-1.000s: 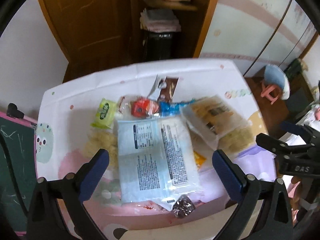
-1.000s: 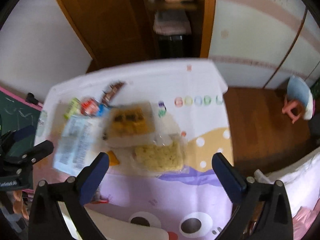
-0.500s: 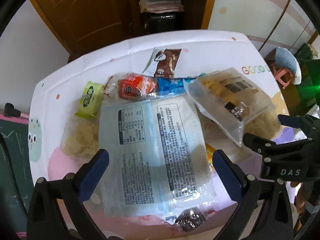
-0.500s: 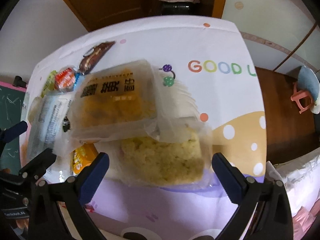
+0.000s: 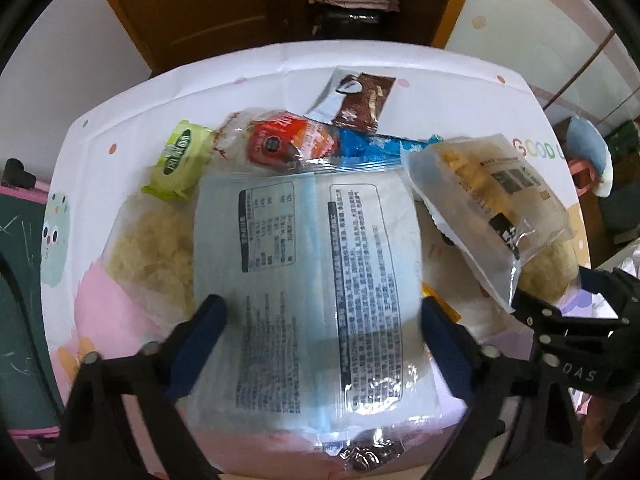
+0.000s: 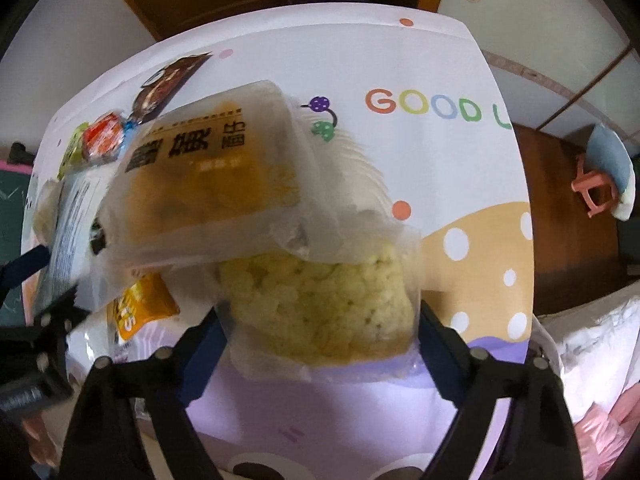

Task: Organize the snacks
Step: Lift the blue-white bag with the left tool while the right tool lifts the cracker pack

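A pile of snack packets lies on a table with a patterned cloth (image 6: 440, 60). My left gripper (image 5: 322, 322) is open, its fingers on either side of a large pale blue packet (image 5: 308, 268) printed with text. My right gripper (image 6: 318, 332) is open, its fingers on either side of a clear bag of yellow puffed snack (image 6: 324, 304). A frosted packet with yellow contents (image 6: 208, 172) lies tilted over that bag; it also shows in the left wrist view (image 5: 488, 208). Whether the fingers touch the packets cannot be told.
Behind the blue packet lie a green packet (image 5: 180, 160), a red packet (image 5: 280, 142), a blue wrapper (image 5: 372, 146) and a brown packet (image 5: 360, 100). A second puffed-snack bag (image 5: 152, 256) lies left. An orange packet (image 6: 136, 312) sits under the pile. A wooden cabinet (image 5: 240, 4) stands beyond the table.
Both grippers have come down and closer to the table. The left now straddles the blue packet and the right straddles the puffed-snack bag. Both stay open.
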{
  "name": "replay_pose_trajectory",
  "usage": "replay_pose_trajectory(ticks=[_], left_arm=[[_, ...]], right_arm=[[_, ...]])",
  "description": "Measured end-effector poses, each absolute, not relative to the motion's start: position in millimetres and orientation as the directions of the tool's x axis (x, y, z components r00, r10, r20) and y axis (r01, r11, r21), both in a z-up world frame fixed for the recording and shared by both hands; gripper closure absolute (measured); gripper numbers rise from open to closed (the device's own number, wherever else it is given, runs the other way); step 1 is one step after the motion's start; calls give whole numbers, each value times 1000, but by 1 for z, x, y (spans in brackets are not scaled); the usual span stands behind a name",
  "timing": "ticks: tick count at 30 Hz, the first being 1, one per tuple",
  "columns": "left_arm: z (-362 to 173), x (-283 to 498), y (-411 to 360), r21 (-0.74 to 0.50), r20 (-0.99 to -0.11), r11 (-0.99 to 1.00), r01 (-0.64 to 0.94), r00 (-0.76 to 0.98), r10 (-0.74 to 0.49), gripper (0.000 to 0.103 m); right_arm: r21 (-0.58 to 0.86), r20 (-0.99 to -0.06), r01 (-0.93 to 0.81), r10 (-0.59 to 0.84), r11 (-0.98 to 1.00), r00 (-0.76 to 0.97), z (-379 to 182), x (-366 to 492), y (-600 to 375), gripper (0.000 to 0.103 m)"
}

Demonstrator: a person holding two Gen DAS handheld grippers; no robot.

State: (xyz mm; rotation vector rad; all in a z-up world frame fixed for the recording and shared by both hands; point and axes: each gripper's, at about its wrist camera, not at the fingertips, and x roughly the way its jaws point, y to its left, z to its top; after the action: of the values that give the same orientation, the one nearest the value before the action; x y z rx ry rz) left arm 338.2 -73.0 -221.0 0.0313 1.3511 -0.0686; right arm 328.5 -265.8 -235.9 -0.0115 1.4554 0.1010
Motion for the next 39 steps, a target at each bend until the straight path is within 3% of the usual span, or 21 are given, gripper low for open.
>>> replay_pose_trajectory(ticks=[2, 3, 4, 5, 16, 32, 34, 39], left_arm=[[-212, 333, -75, 8, -966, 996, 86, 257, -15, 39], [-206, 330, -78, 23, -961, 995, 97, 278, -5, 61], [-201, 326, -78, 18, -959, 995, 102, 283, -11, 90], [-200, 325, -79, -4, -962, 995, 102, 270, -32, 98], [-176, 294, -57, -67, -937, 991, 112, 333, -101, 100], [-46, 230, -23, -155, -815, 973, 171, 535, -224, 103], [-29, 217, -19, -168, -798, 968, 185, 551, -244, 103], [12, 171, -11, -188, -758, 953, 238, 582, -295, 103]], right_arm=[[56, -992, -87, 65, 995, 111, -235, 320, -258, 19], [57, -991, -91, 68, 994, 114, -235, 317, -257, 21], [57, -991, -97, 68, 994, 114, -234, 314, -256, 22], [60, -991, -102, 72, 993, 115, -233, 310, -256, 22], [134, -968, -106, 153, 985, 201, -196, 268, -254, 25], [225, -890, -197, 283, 954, 356, -100, 226, -246, 28], [235, -877, -219, 304, 947, 373, -84, 217, -241, 38], [223, -848, -265, 321, 938, 421, -52, 186, -231, 38]])
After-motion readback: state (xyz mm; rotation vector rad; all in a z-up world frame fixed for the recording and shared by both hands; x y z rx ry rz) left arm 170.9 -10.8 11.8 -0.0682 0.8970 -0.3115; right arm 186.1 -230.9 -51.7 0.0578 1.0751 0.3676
